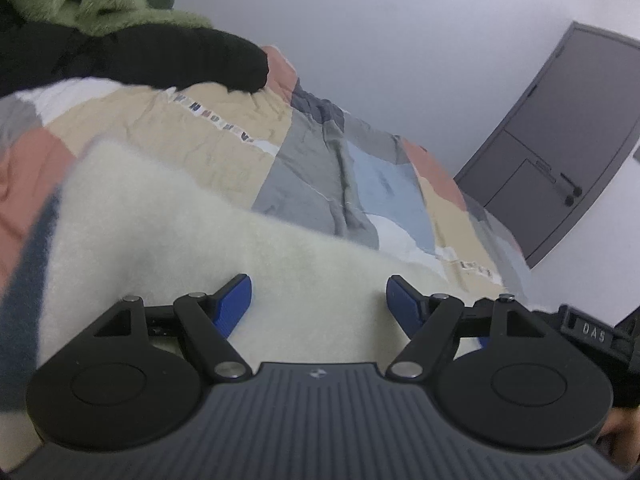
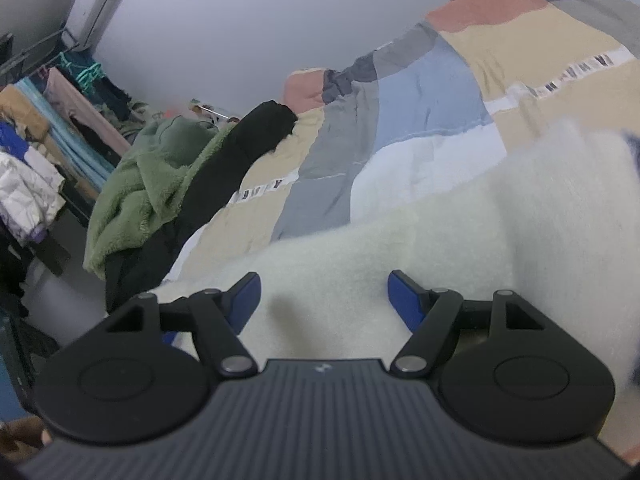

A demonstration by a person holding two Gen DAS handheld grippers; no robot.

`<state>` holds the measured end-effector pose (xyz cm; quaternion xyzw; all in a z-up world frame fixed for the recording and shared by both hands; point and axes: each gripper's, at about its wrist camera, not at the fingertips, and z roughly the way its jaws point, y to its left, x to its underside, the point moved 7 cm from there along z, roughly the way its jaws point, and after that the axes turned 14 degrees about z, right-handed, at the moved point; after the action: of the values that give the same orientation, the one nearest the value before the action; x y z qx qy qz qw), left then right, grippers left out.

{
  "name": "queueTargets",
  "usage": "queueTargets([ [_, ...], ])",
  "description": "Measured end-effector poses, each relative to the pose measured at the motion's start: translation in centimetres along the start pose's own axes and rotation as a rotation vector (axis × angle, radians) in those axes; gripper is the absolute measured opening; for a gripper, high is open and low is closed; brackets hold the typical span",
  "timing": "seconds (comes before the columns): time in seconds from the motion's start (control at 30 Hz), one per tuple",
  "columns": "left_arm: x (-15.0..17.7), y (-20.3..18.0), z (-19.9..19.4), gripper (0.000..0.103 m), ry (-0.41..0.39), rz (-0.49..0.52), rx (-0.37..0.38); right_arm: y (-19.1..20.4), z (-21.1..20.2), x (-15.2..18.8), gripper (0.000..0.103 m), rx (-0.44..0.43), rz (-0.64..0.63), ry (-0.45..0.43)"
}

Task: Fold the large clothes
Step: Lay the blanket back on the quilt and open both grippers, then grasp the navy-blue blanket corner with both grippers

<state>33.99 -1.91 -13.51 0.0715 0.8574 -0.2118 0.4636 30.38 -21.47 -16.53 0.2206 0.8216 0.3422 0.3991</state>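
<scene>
Both jaws gape over the cream fleece [image 1: 224, 240]: left gripper [image 1: 319, 300], right gripper [image 2: 324, 298]. Pinch edges at twelve o'clock, evenly.

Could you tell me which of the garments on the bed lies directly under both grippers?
The cream fleece garment with the dark blue trim; the green fleece and the black garment lie piled farther back on the patchwork quilt.

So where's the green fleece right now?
The green fleece is heaped at the bed's far edge, left in the right wrist view, against a black garment.
</scene>
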Motion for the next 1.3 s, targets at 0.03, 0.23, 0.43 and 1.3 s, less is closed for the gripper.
queueTargets([
  [0.03,0.1,-0.1,0.0,0.079,-0.003,0.012,-0.003,-0.1,0.3,-0.1,0.072,0.001,-0.005,-0.004],
  [0.23,0.0,0.0,-0.4,0.079,-0.008,0.008,0.019,0.6,0.5,0.3,0.072,0.026,-0.084,-0.023],
  [0.43,-1.1,0.1,-4.1,0.079,-0.085,-0.030,0.010,1.4,-1.9,0.2,0.072,0.043,-0.122,-0.058],
  [1.3,-0.1,7.6,-6.2,0.043,-0.065,-0.112,-0.287,-6.1,-5.7,-5.1,0.070,0.343,-0.080,-0.203],
])
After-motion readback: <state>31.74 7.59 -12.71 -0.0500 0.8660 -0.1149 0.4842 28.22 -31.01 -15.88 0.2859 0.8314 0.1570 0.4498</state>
